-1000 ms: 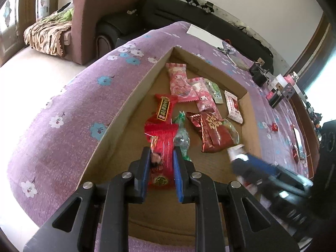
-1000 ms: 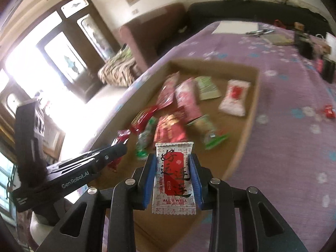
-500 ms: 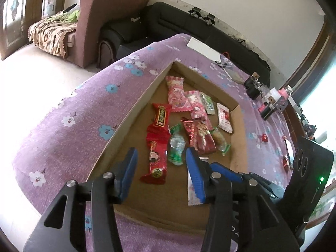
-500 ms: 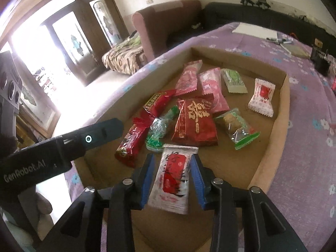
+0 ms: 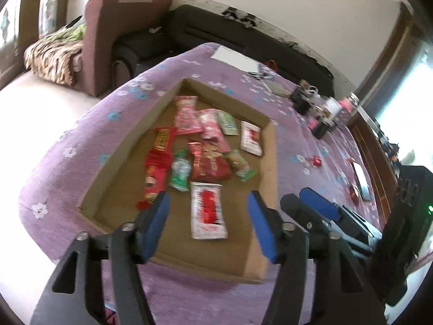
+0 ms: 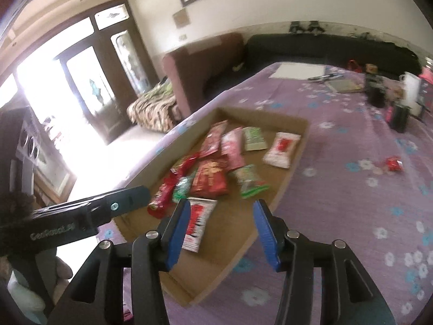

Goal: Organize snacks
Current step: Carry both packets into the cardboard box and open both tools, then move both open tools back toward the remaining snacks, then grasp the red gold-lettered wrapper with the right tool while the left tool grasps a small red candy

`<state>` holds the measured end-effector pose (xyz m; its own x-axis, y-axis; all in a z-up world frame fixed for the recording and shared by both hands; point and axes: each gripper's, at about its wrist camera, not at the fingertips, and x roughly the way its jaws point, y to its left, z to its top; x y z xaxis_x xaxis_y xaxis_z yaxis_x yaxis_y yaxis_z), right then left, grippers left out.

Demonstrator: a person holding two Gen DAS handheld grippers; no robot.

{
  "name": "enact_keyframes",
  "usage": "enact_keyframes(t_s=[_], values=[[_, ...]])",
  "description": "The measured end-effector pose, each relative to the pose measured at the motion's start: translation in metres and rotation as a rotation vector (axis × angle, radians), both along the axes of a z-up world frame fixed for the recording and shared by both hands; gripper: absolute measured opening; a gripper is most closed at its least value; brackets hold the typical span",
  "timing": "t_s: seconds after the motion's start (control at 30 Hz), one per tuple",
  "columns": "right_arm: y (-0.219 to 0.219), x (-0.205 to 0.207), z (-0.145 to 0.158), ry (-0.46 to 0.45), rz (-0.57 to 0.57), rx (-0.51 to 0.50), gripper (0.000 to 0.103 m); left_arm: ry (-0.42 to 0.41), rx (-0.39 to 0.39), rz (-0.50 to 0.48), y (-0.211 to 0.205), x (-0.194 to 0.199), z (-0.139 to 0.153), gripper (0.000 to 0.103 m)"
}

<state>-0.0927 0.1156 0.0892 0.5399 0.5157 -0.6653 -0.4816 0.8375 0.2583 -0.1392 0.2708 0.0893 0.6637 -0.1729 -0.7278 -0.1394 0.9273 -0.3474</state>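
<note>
White-and-red packet point(image 5: 207, 211): lay flat on the floor of the cardboard tray point(image 5: 270, 162), at its near end, held by nothing; partly hidden behind a blue finger in the right wrist view point(image 6: 199, 220).
Other snacks: a loose cluster farther in, with a dark red packet point(image 5: 209, 162) just beyond the white-and-red one, a green wrapped candy point(image 5: 180, 172) and a long red packet point(image 5: 154, 176) beside it, pink packets point(image 5: 186, 115) toward the far end, a second white packet point(image 5: 251, 138) near the right wall.
Left gripper point(image 5: 207, 224): jaws spread wide, empty, poised above the tray's near edge.
Right gripper point(image 6: 220, 230): jaws likewise spread, gripping nothing, over the near right corner.
Tray: sat on a purple flowered cloth point(image 6: 351, 203).
Stray item: one small red candy point(image 6: 393, 163) on the cloth, well apart from the tray.
Image: blurred; print unreadable.
</note>
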Motion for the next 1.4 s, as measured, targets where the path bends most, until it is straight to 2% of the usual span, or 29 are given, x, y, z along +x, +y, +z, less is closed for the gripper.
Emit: enact_keyframes(t_s=[0.2,0.23,0.4,0.67,0.83,1.0,1.4], values=[[-0.062,-0.001,-0.005,0.022,-0.126,0.02,0.051,-0.016,-0.01,-0.122,-0.041,-0.007,0.007,0.063],[-0.078,-0.001,-0.007,0.026,-0.158,0.021,0.052,-0.01,-0.016,-0.151,-0.049,-0.007,0.006,0.066],[-0.149,-0.007,-0.016,0.043,-0.296,0.01,0.052,0.036,-0.055,-0.26,-0.08,-0.004,-0.001,0.066],[-0.294,-0.013,-0.034,0.093,-0.605,-0.002,0.052,0.083,-0.071,-0.347,-0.111,-0.004,-0.013,0.066],[-0.351,-0.009,-0.036,0.107,-0.734,0.008,0.052,0.115,-0.083,-0.378,-0.123,-0.003,-0.023,0.066],[-0.365,0.012,-0.037,0.11,-0.742,0.012,0.052,0.124,-0.081,-0.408,-0.132,-0.005,-0.026,0.066],[-0.347,0.106,-0.054,0.137,-0.746,-0.03,0.053,0.144,-0.016,-0.393,-0.138,0.005,-0.026,0.066]])
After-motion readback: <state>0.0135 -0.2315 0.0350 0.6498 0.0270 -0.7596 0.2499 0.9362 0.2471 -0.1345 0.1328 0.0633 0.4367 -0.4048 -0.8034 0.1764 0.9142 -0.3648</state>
